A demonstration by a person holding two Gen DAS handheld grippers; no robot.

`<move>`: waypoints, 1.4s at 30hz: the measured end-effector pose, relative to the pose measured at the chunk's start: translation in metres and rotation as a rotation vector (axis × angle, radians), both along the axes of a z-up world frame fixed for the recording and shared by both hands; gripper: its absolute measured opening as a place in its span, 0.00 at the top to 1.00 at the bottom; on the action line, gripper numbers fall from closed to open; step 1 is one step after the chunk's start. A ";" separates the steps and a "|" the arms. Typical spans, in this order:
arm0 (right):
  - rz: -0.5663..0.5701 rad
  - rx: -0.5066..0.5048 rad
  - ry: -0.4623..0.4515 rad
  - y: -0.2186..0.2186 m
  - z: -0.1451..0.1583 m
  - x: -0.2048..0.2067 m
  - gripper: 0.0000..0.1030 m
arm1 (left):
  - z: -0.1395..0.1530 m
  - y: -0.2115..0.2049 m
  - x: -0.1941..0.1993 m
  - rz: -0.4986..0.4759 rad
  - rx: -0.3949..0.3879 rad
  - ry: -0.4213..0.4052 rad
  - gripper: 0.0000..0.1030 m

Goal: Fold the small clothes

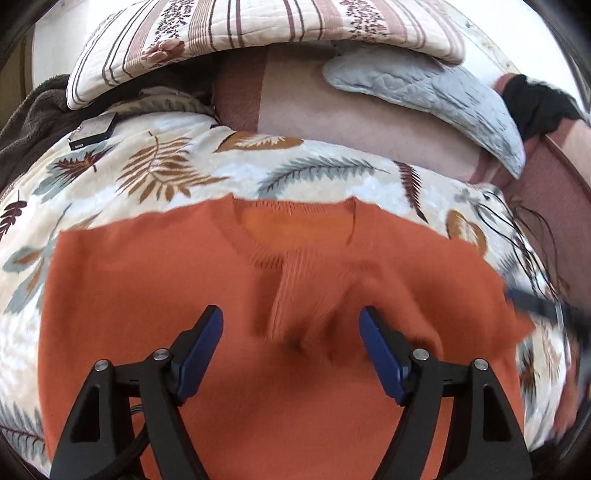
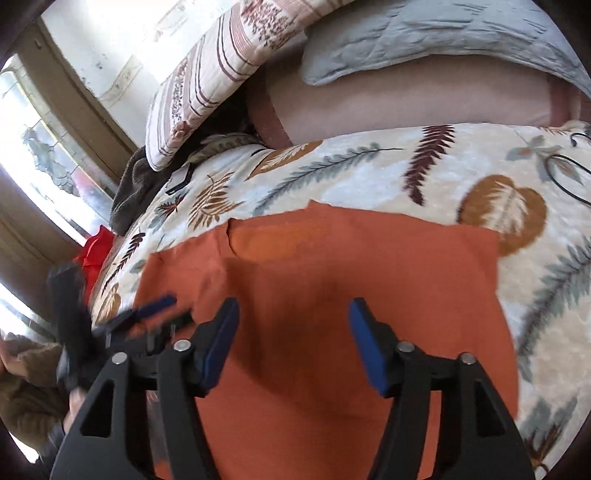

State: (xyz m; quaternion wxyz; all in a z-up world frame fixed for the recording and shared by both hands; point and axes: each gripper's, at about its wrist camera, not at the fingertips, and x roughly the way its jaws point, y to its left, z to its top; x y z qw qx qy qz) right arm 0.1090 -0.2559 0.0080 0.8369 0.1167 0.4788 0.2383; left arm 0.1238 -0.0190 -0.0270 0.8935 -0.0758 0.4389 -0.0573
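Observation:
An orange knit sweater (image 1: 147,295) lies flat, neck away from me, on a leaf-print blanket (image 1: 184,173). A ribbed sleeve end (image 1: 291,280) is folded across its chest. My left gripper (image 1: 291,314) hovers just above the sweater's middle, open, with the sleeve end lying below the gap and no pad touching it. In the right wrist view my right gripper (image 2: 293,304) is open over the sweater (image 2: 369,266), holding nothing. The left gripper (image 2: 155,306) shows there as a blur at the left. The right gripper (image 1: 546,306) is blurred at the sweater's right edge.
A striped floral quilt (image 1: 258,33) and a grey quilted pillow (image 1: 424,88) lie beyond the blanket. A small dark device (image 1: 92,131) sits far left, and black cables (image 1: 517,229) far right. A red garment (image 2: 96,251) lies near the window (image 2: 37,147). A person's sleeve (image 2: 22,387) shows.

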 end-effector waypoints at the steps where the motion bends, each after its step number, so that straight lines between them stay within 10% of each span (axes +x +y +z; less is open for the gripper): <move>1: 0.016 -0.005 0.015 0.002 -0.005 -0.002 0.36 | -0.001 -0.002 0.007 0.006 0.005 0.004 0.26; 7: 0.211 -0.113 0.042 0.053 -0.039 -0.007 0.36 | -0.020 -0.006 0.034 -0.013 -0.106 0.084 0.35; 9: 0.247 -0.125 0.040 0.069 -0.047 -0.005 0.36 | -0.027 -0.012 0.038 -0.033 -0.107 0.115 0.88; 11: 0.264 -0.152 0.026 0.080 -0.053 -0.005 0.39 | -0.031 -0.018 0.038 -0.047 -0.092 0.124 0.93; 15: 0.252 -0.244 -0.008 0.090 -0.056 -0.005 0.95 | -0.018 -0.007 0.029 -0.060 -0.096 0.092 0.94; 25: 0.383 -0.134 -0.102 0.140 -0.031 -0.030 0.95 | 0.047 0.085 -0.027 -0.038 -0.070 0.073 0.94; 32: 0.476 -0.183 -0.041 0.163 -0.061 -0.047 0.70 | -0.006 0.121 -0.039 0.047 -0.001 0.240 0.93; 42: 0.055 -0.382 -0.135 0.039 -0.024 0.007 0.43 | -0.015 0.128 -0.044 0.075 -0.034 0.195 0.86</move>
